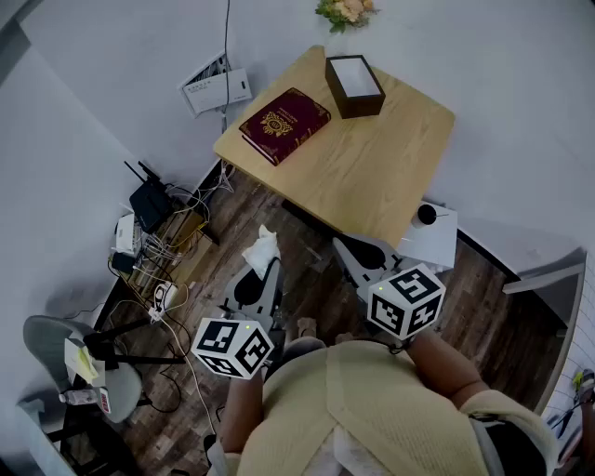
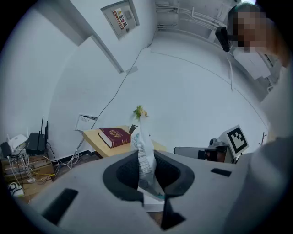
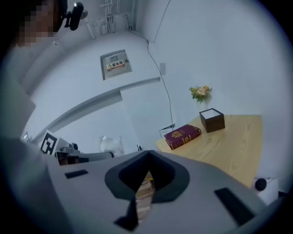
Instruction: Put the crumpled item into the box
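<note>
Left gripper (image 2: 146, 168) clamps a crinkly white wrapper (image 2: 142, 144) between its jaws; right gripper (image 3: 149, 153) has jaws together.

Matt pale-wood table (image 1: 372, 177), glossy maroon book (image 1: 284, 124), crinkly plastic wrapper (image 2: 144, 155), dark matt box (image 1: 363, 102)

**Head view.** The small bunch of pale flowers (image 1: 346, 11) is cut off by the top edge. The person's beige-clad torso (image 1: 372, 409) runs out of the bottom edge. The print on the white wall panel (image 1: 216, 85) and the gold emblem on the dark red hardcover book (image 1: 284, 121) are too small to read.

**Left gripper view.** The crumpled white wrapper (image 2: 143, 145) covers most of the dark brown open-topped box (image 2: 133, 128); only a dark sliver shows. The wrapper's lower end is hidden inside the left gripper (image 2: 146, 164). That gripper's grey body hides the near side of the light wooden table (image 2: 91, 135).

**Right gripper view.** The wrapper appears only as a blurred pale patch. The table's near side is hidden behind the right gripper (image 3: 148, 157).
</note>
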